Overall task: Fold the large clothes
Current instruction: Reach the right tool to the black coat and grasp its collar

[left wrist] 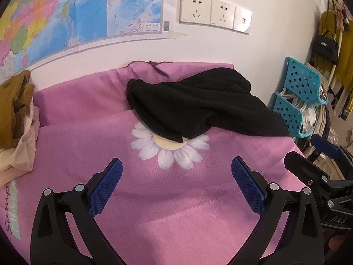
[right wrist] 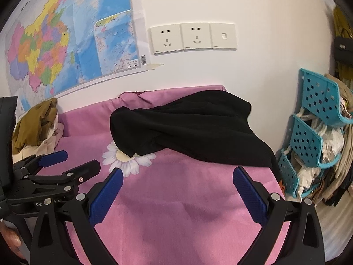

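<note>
Left gripper [left wrist: 176, 172] low centre of left wrist frame, blue pads [left wrist: 106, 187] spread wide, nothing between, hovering over pink cloth [left wrist: 176, 209]. Right gripper [right wrist: 176, 181] low centre of right wrist frame, likewise spread wide, empty, over same pink cloth. Each gripper also seen from the other's camera: right one at right edge of left wrist frame, left one at lower left of right wrist frame, beside each other.

Black garment [left wrist: 198, 108] bunched in a heap, centre to right of centre in left wrist frame, lying on pink cloth, well ahead of both sets of fingers, no contact. Near corner of heap overlapping yellow middle of printed white daisy [left wrist: 169, 148]. Right part of garment draping toward cloth's right edge.

Mustard fabric [left wrist: 15, 101] piled on pale cream cloth [left wrist: 19, 150] at left edge. Coloured map [left wrist: 66, 11] on wall, upper left. Row of white wall sockets [left wrist: 214, 11] upper centre-right. Teal perforated rack [left wrist: 297, 92] at right edge, stuffed with bags. Hanging clothes and a black handbag [left wrist: 326, 46] far right. Part of a hand [right wrist: 11, 243] visible lower left corner of right wrist frame.
</note>
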### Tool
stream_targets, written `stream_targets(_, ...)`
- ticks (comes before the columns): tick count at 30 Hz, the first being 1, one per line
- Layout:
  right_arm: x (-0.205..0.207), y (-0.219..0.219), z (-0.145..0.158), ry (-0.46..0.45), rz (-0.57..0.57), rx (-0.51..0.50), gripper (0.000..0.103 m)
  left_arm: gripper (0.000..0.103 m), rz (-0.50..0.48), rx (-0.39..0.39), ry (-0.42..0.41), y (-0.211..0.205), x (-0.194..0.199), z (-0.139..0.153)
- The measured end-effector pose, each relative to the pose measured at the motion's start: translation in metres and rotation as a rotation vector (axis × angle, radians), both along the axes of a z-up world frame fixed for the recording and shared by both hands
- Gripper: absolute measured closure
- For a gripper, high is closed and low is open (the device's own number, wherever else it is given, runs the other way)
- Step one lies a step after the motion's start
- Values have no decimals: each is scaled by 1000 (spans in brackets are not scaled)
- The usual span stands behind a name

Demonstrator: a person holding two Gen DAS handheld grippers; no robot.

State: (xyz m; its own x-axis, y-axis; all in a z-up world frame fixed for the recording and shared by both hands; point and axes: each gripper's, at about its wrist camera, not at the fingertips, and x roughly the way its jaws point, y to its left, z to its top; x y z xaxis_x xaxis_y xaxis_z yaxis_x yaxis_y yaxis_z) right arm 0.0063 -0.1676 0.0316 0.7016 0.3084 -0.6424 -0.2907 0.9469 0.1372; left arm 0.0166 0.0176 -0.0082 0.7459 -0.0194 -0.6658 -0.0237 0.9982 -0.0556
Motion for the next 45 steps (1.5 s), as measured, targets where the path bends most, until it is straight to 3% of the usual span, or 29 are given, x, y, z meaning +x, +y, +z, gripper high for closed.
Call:
stream_targets(7, 45, 30, -7, 0, 69, -93, 6, 5, 62, -19, 38, 30, 21, -8)
stream_targets(12, 98, 65, -32, 61, 152, -177, 6, 5, 133, -13, 58, 62, 33, -12)
stream_targets(18, 150, 104, -68, 67, 211, -340, 7, 5, 187, -18, 92, 95, 39, -20)
stream_targets(20, 163, 109, -78, 110, 235, -330, 14, 5, 192, -16, 101, 101, 40, -22)
stream_targets(21, 166, 111, -80, 115, 247, -325, 22, 5, 196, -13, 105, 103, 42, -24)
stream_targets(23, 169, 117, -79, 113, 293, -305, 47, 5, 201, -10, 114, 108, 43, -27)
stream_targets(25, 167, 123, -75, 100, 322, -308, 92, 5, 204, -10, 125, 111, 46, -30)
stream_targets(27, 163, 120, -63, 69, 320, -299, 98, 5, 205, -12, 135, 115, 49, -33)
stream_targets(29, 163, 97, -40, 63, 291, -168, 99, 5, 205, -6, 132, 118, 50, -33)
stream_targets(31, 167, 74, -24, 60, 256, -59, 99, 5, 204, 4, 134, 119, 51, -32)
stream_targets(33, 171, 50, -20, 119, 253, 77, 98, 5, 201, 8, 139, 119, 53, -32)
stream_targets(34, 172, 50, -23, 138, 277, 78, 93, 5, 201, 9, 143, 118, 54, -31)
stream_targets(35, 172, 51, -27, 141, 294, 55, 87, 5, 199, 10, 144, 118, 56, -32)
stream_targets(37, 159, 66, -41, 116, 332, -83, 35, 5, 193, 16, 150, 116, 58, -32)
stream_targets(38, 151, 74, -47, 103, 364, -122, 27, 5, 192, 19, 152, 115, 58, -33)
stream_targets(42, 132, 101, -61, 44, 444, -307, 11, 5, 193, 21, 165, 115, 59, -36)
stream_targets(45, 141, 121, -75, 10, 439, -409, 14, 5, 196, 23, 172, 116, 61, -37)
